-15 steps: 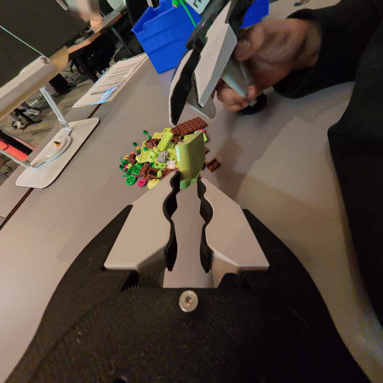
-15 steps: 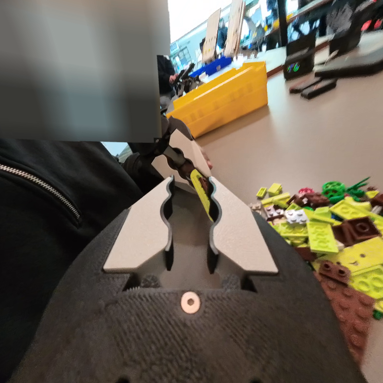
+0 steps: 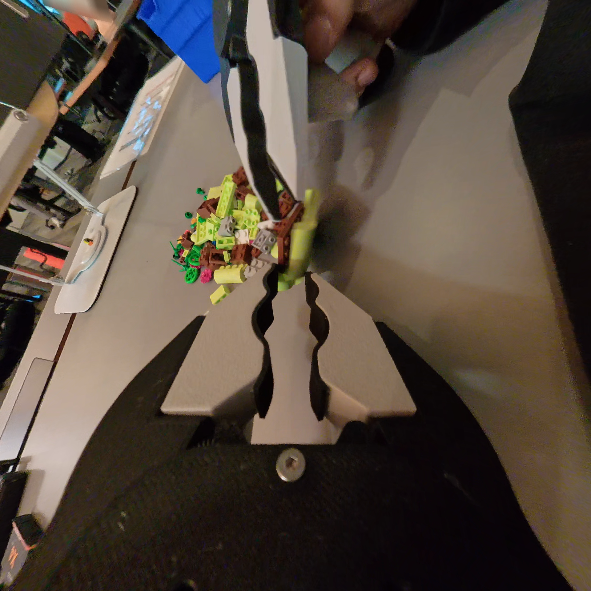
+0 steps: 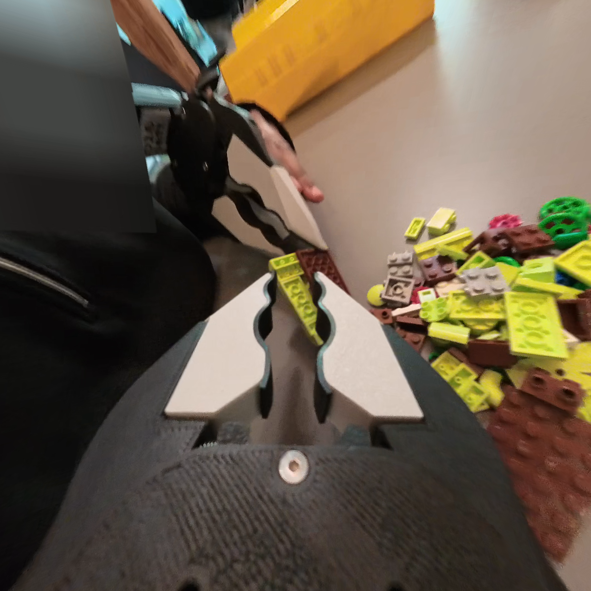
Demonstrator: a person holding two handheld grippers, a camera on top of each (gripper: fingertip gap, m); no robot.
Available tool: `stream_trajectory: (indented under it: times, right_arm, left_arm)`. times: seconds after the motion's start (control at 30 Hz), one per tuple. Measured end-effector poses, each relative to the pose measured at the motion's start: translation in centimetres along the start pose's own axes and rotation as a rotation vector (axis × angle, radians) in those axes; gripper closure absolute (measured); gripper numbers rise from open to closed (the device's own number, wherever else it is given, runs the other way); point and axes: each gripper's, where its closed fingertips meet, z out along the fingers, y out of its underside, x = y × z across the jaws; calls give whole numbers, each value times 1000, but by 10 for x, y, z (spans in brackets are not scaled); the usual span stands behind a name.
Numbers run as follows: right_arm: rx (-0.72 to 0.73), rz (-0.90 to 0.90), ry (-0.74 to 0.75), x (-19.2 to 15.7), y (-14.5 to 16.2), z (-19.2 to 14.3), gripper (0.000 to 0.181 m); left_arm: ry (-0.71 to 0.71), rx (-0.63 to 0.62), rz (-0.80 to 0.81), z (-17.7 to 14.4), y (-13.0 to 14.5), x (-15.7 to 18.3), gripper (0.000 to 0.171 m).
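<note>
**Two grippers meet over a lime-and-brown brick piece beside a brick heap**

The left gripper [image 3: 289, 276] has its fingers drawn close around the lower end of a lime-green brick piece [image 3: 299, 243], which stands up just past its fingertips. A brown plate [image 3: 289, 224] lies against the left face of that lime piece. The right gripper [image 3: 275, 217] comes down from above in the left wrist view, its fingertips touching the brown plate; a hand [image 3: 339, 41] holds it from behind.

In the right wrist view, the right gripper [image 4: 294, 276] has a lime-green wedge plate [image 4: 299, 299] lying slantwise between its fingers, and the brown plate [image 4: 319, 265] stands just beyond its right fingertip. Whether its fingers press on the wedge or only flank it, I cannot tell. The left gripper [image 4: 307, 248] reaches in from ahead and to the left, its tips at the brown plate.

To the left of the left gripper's fingers, and to the right of the right gripper's, a heap of loose bricks [image 4: 499, 303] lies on the grey table [image 4: 447, 144]: lime, brown, grey, with green wheels. Farther ahead of the right gripper's fingers stands a yellow bin [image 4: 319, 54]. A blue bin [image 3: 188, 35] sits well beyond the left gripper, up and to the left.
</note>
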Motion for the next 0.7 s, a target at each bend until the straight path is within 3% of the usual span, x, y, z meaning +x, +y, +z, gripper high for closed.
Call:
stream_trajectory:
  times: [0.07, 0.17, 0.33, 0.47, 0.7]
  right_arm:
    - [-100, -37, 19, -1, 14, 9, 166]
    - [-197, -93, 44, -3, 28, 18, 167]
    - [-99, -138, 56, -3, 12, 9, 162]
    - [-26, -173, 120, 6, -1, 4, 142]
    - [-217, -425, 346, 24, 20, 23, 136]
  left_arm:
    - [-8, -49, 20, 3, 7, 0, 157]
    - [-33, -81, 20, 5, 11, -2, 140]
    - [34, -28, -121, -5, 7, -2, 118]
    - [20, 18, -166, -10, 2, -8, 123]
    - [-7, 14, -193, -11, 4, -14, 127]
